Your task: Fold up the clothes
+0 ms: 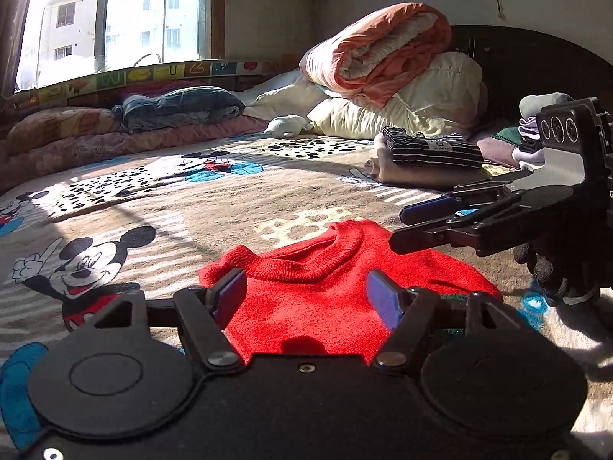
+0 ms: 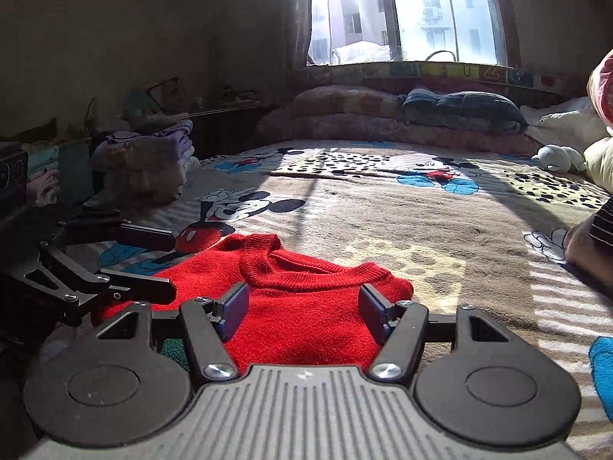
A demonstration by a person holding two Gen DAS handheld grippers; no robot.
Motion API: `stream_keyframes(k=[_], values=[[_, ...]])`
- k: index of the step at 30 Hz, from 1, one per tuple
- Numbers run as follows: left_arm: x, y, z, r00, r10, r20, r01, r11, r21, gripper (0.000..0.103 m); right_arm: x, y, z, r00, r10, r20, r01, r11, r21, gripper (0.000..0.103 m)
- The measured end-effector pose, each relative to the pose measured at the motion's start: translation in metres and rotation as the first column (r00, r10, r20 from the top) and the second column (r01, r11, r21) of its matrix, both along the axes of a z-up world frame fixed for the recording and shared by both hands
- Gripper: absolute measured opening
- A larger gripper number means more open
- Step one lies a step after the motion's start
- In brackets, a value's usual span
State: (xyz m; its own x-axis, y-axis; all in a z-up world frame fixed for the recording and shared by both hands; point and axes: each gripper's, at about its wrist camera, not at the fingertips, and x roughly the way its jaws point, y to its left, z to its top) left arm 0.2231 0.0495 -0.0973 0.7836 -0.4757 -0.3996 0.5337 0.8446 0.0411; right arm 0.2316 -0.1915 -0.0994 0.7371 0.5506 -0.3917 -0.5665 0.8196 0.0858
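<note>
A soft, limp red sweater (image 1: 325, 291) is being approached between the wide-spread left gripper (image 1: 306, 299) and right gripper (image 2: 302, 306); its ribbed collar (image 2: 306, 268) just ahead is judged the firmest hold.

Red sweater (image 2: 306, 306) on cartoon blanket (image 2: 421, 230)

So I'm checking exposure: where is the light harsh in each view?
Left wrist view: window blown out top left, sun stripes on the blanket. Right wrist view: window glares, left wall dark; sweater well lit in both.
</note>
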Motion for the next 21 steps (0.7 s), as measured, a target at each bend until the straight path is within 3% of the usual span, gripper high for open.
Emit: stream_keyframes(k=[2, 5, 8, 12, 14, 18, 21], values=[[-0.014, -0.009, -0.002, 1.000, -0.011, -0.001, 0.011, 0.999, 0.050, 0.069, -0.018, 0.006, 0.000, 1.000, 0.018, 0.010, -0.018, 1.000, -0.005, 0.064], [-0.016, -0.011, -0.011, 0.999, 0.012, -0.053, -0.010, 1.000, 0.028, 0.069, -0.020, 0.010, -0.010, 0.999, 0.017, -0.033, -0.018, 1.000, -0.014, 0.065], [-0.010, -0.020, -0.031, 0.996, 0.053, -0.065, -0.047, 0.994, 0.098, 0.071, -0.016, 0.014, -0.023, 0.996, 0.009, -0.090, -0.011, 1.000, -0.024, 0.068], [-0.014, -0.018, -0.031, 0.994, 0.087, -0.063, -0.082, 0.993, 0.082, 0.075, -0.035, 0.014, -0.022, 0.998, -0.017, -0.059, 0.015, 0.999, -0.039, 0.068], [-0.023, -0.018, -0.025, 0.992, 0.115, -0.048, -0.111, 0.991, 0.073, 0.075, -0.045, 0.006, -0.019, 0.997, -0.051, -0.066, 0.052, 0.999, 0.010, 0.068], [-0.034, -0.001, -0.010, 0.970, 0.209, -0.121, -0.218, 0.973, -0.072, 0.077, -0.044, -0.025, -0.018, 0.968, -0.141, -0.207, 0.185, 0.959, 0.214, 0.071], [-0.031, 0.024, -0.011, 0.931, 0.239, -0.275, -0.308, 0.920, -0.243, 0.084, -0.030, -0.049, -0.030, 0.919, -0.144, -0.367, 0.285, 0.887, 0.364, 0.077]])
